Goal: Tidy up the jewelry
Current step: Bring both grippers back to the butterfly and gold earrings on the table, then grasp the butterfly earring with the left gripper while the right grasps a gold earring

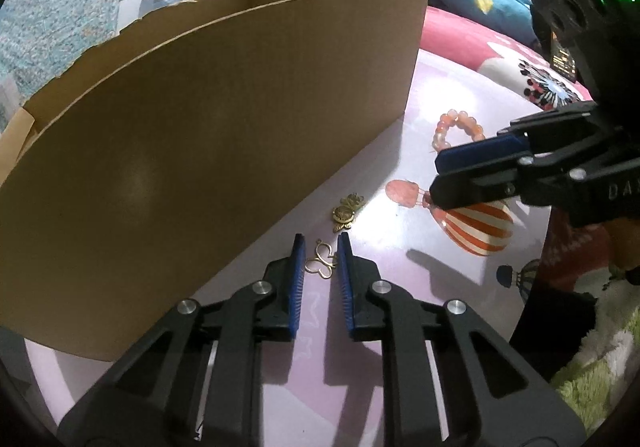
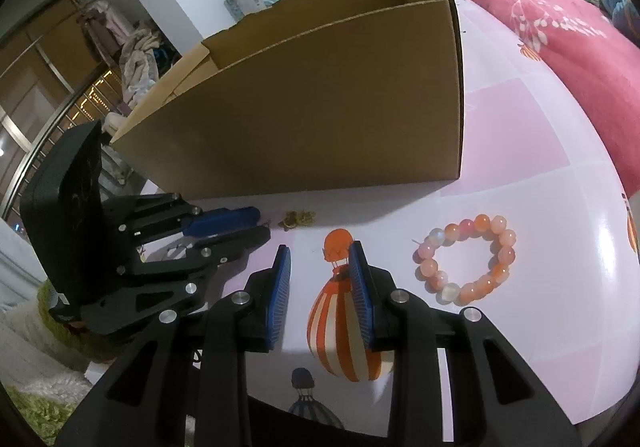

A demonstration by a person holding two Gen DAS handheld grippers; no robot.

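Straddling thin gold wire butterfly charm (image 1: pixel 320 262), left tongs (image 1: pixel 320 253) narrowed but not visibly clamped; right tongs (image 2: pixel 320 261) apart, empty, w/ peach bead bracelet (image 2: pixel 466 260) just beside.

A big cardboard box (image 2: pixel 320 107) stands on the bed (image 2: pixel 560 207). In the left wrist view, a small butterfly charm (image 1: pixel 320 266) lies just before the box, between the jaws of the left gripper (image 1: pixel 322 247). A brooch (image 1: pixel 347 213) lies just behind the charm. A bead bracelet (image 2: pixel 466 259) lies well to the right, near the right gripper (image 2: pixel 320 259).
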